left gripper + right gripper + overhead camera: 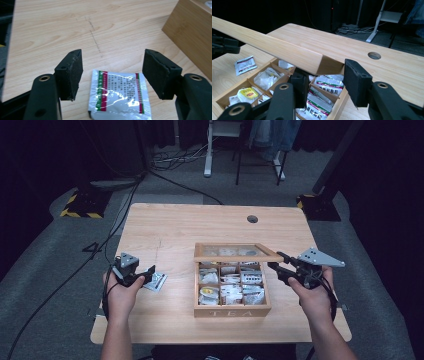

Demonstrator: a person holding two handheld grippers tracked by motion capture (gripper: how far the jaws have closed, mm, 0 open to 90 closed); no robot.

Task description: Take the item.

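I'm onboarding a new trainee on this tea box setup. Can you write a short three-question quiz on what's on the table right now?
1. True or false: the silver packet lies flat on the table between the left claw pads, not pinched.
2. What does the right claw hold? A) a tea bag B) the front corner of the lid C) the box wall
3. Which word is printed on the front of the wooden box?

Key: 1 true. 2 B; the lid is propped up over the compartments. 3 TEA.
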